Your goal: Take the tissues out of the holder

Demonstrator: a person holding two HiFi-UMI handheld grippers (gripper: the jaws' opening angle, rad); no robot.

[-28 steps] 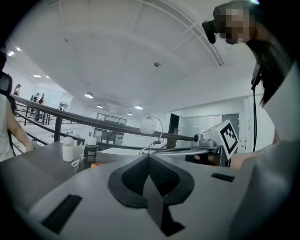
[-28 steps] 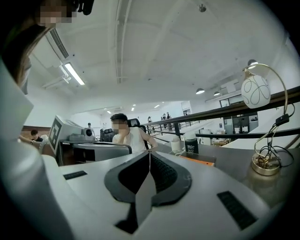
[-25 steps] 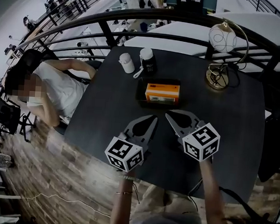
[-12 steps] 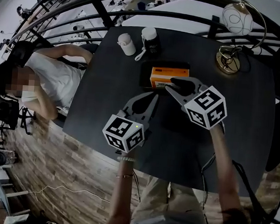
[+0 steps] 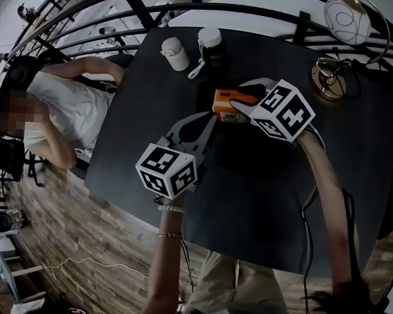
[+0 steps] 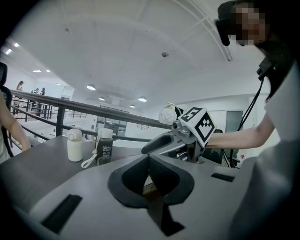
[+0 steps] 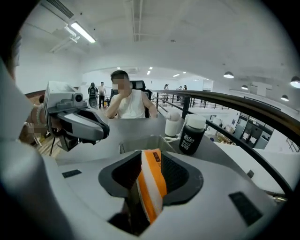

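Since a second ago, your right gripper (image 5: 241,99) has moved forward across the desk (image 5: 261,191) and reached the holder (image 7: 138,142), and the head view has shifted with it, so the bottles and the lamp (image 5: 346,19) now sit higher in the picture. Your left gripper (image 5: 210,120) has stayed close to where it was, just short of the holder on its near left side.

The right fingers are closed on the tissue pack (image 7: 151,185). The orange-and-white pack stands on edge between them, tilted a little, and fills the gap. The holder's pale rim shows directly behind the pack in the right gripper view. In the head view the pack is at the holder, under the right fingers; you cannot tell from either view whether it has cleared the rim.

Your left fingers are pressed together tip to tip with nothing between them. They are raised and point toward the right gripper, which is near but apart.

Beyond the holder, the white bottle (image 5: 175,53) and the dark bottle (image 5: 211,50) with a white cap stand side by side near the desk's far edge. A seated person (image 5: 62,113) is at the desk's left side.
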